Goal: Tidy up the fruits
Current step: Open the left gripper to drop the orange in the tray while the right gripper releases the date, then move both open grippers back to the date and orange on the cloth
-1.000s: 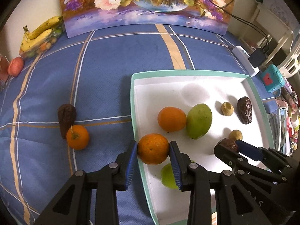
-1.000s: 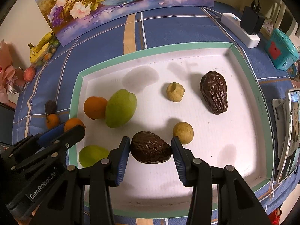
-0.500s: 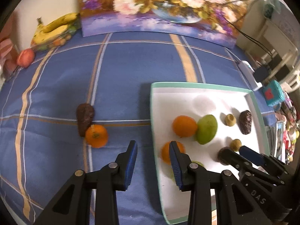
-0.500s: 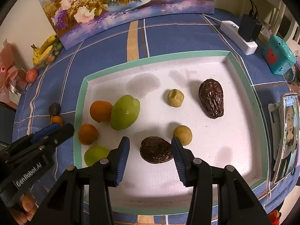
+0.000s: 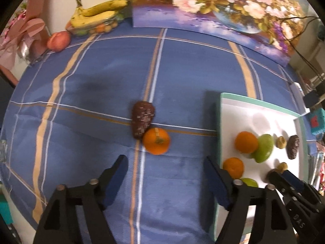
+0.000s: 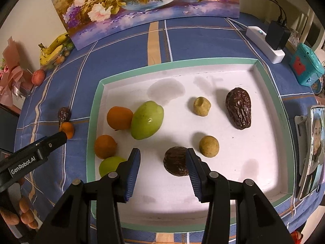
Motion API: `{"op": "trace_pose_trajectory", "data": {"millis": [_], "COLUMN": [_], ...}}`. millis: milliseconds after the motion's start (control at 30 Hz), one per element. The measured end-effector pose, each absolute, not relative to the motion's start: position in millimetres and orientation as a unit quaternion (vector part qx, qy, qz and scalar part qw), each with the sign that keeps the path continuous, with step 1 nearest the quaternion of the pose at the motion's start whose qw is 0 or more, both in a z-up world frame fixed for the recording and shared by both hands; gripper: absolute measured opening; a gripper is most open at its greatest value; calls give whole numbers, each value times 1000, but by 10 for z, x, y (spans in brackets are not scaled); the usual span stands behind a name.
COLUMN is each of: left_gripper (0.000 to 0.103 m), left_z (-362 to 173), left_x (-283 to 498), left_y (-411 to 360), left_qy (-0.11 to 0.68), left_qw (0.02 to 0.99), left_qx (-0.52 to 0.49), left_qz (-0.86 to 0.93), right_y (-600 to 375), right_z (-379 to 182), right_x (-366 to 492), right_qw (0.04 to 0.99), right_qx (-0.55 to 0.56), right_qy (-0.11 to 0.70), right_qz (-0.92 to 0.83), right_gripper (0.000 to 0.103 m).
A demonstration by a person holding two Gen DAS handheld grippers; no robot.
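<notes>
A white tray with a green rim (image 6: 95,109) (image 5: 219,122) holds two oranges (image 6: 119,118) (image 6: 105,146), a green mango (image 6: 147,120), a small green fruit (image 6: 109,165), two yellowish balls (image 6: 201,106) (image 6: 209,146) and two dark wrinkled avocados (image 6: 239,108) (image 6: 175,161). On the blue cloth left of the tray lie an orange (image 5: 156,141) and a dark avocado (image 5: 142,119), touching. My left gripper (image 5: 165,180) is open and empty, just short of that orange. My right gripper (image 6: 163,171) is open and empty above the tray, the near avocado by its right finger.
A flower painting (image 6: 142,6) stands at the back. Bananas (image 5: 97,14), a peach (image 5: 58,41) and pink wrapped flowers (image 5: 22,34) sit at the back left. A power strip with charger (image 6: 266,42), a teal box (image 6: 305,67) and a phone (image 6: 314,144) lie right of the tray.
Both grippers let go of their fruit and drew back. The left one left its orange in the tray, swung left over the cloth and opened wide. The right one released the avocado.
</notes>
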State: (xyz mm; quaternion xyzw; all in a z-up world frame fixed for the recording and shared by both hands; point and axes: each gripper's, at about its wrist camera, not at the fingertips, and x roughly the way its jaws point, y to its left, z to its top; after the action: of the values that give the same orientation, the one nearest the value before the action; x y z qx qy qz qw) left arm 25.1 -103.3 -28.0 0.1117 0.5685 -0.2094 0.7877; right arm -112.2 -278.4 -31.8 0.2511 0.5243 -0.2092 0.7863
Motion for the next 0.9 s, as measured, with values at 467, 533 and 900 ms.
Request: {"op": "trace_pose_trajectory", "data": {"millis": [467,533,900], "left_gripper": [103,103,103], "left_z": [-314,-315,-243], "left_x": [367,378,478], "left_y": [-839,-819,-647], "left_qy": [562,561,552], "left_qw": [803,804,816], "left_qx": [126,128,115], "left_qz": [-154,-150,-130], "right_y": [-2730,-2714,-2649], "right_z": [-306,-292,-206], "right_x": [-1102,-1097,-1080], "right_qw": [789,792,810], "right_qx": [227,223,197], "right_qy": [521,520,495], "right_qz": [-231,-230,-244], "right_gripper": [85,85,95]}}
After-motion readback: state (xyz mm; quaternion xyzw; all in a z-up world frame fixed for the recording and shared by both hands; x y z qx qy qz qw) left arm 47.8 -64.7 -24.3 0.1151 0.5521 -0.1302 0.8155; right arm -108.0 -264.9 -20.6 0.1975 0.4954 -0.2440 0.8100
